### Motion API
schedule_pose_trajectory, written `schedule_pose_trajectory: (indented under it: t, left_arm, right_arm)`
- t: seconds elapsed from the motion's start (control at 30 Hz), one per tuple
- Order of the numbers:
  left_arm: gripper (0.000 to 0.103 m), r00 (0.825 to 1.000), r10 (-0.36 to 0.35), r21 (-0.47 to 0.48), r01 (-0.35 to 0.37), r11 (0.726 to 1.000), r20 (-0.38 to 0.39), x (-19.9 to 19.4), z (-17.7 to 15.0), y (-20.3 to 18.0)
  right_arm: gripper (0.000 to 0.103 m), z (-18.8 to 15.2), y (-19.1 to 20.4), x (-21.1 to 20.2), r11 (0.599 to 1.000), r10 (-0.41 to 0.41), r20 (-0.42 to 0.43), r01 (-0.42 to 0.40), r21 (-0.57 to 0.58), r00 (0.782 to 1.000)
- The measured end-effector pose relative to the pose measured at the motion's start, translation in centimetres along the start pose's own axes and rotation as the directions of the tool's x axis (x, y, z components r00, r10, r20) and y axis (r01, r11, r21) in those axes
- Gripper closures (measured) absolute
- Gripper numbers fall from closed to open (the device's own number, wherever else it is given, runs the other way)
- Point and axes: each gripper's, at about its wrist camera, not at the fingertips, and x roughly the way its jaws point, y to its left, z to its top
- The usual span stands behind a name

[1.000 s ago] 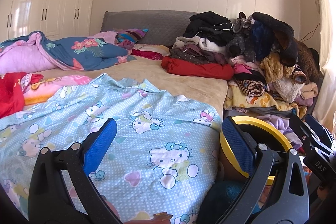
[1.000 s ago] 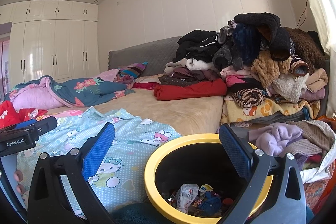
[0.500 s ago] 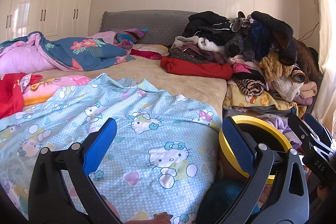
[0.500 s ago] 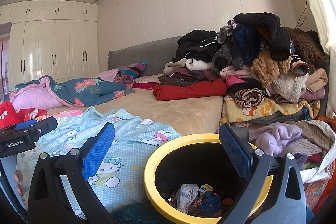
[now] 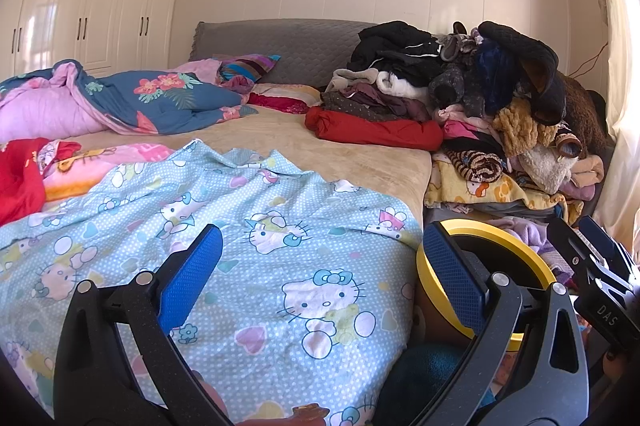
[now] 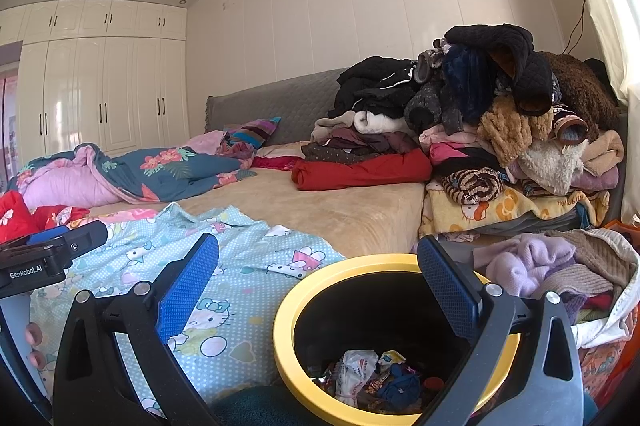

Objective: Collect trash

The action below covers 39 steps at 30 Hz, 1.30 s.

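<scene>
A black bin with a yellow rim stands beside the bed, below my right gripper. Crumpled wrappers and other trash lie at its bottom. My right gripper is open and empty, held over the bin's near side. My left gripper is open and empty, above the light blue cat-print sheet. The bin's rim shows in the left wrist view behind the right finger. No loose trash shows on the bed.
A tall pile of clothes sits on the bed's right side, with more clothes beside the bin. A floral quilt and red cloth lie at left. White wardrobes line the far wall.
Both grippers stay open and nearly still. The left view has shifted very slightly; nothing was picked up or dropped.
</scene>
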Motion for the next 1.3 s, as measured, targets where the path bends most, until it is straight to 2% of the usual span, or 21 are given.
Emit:
schedule_pose_trajectory:
  t: [0.73, 0.87, 0.97, 1.03, 1.13, 1.23, 1.3]
  left_arm:
    - [0.011, 1.0, 0.002, 0.0, -0.002, 1.0, -0.001, 0.0, -0.1, 0.1]
    - [0.011, 1.0, 0.018, -0.009, -0.018, 1.0, -0.008, 0.2, 0.1, 0.1]
    - [0.011, 0.999, 0.018, -0.064, -0.02, 0.998, -0.033, 0.8, 0.1, 1.2]
    - [0.011, 0.997, 0.064, -0.105, -0.069, 0.992, -0.049, 1.2, 0.2, 2.8]
    - [0.011, 0.988, 0.14, -0.171, -0.149, 0.974, -0.065, 1.2, 0.2, 6.3]
    - [0.011, 0.97, 0.229, -0.231, -0.242, 0.942, -0.083, 0.7, -0.1, 10.8]
    - [0.011, 0.932, 0.342, -0.279, -0.361, 0.89, -0.117, -0.1, -0.5, 15.2]
  right_arm:
    - [0.006, 0.0, -0.2, 0.1, 1.0, 0.004, -0.003, -0.004, -0.004, 1.0]
    - [0.006, 0.5, 0.3, 0.1, 1.0, 0.014, 0.02, -0.014, -0.015, 1.0]
    - [0.006, 1.3, 1.9, 1.0, 0.996, 0.078, 0.009, -0.078, -0.042, 0.997]
    - [0.006, 1.7, 3.3, 1.6, 0.991, 0.125, 0.005, -0.124, -0.047, 0.992]
    - [0.006, 2.4, 7.2, 3.3, 0.968, 0.24, -0.036, -0.242, -0.067, 0.97]
    - [0.006, 2.6, 12.0, 5.7, 0.928, 0.364, -0.115, -0.371, -0.036, 0.924]
    - [0.006, 2.1, 16.0, 7.7, 0.889, 0.444, -0.209, -0.457, -0.017, 0.871]
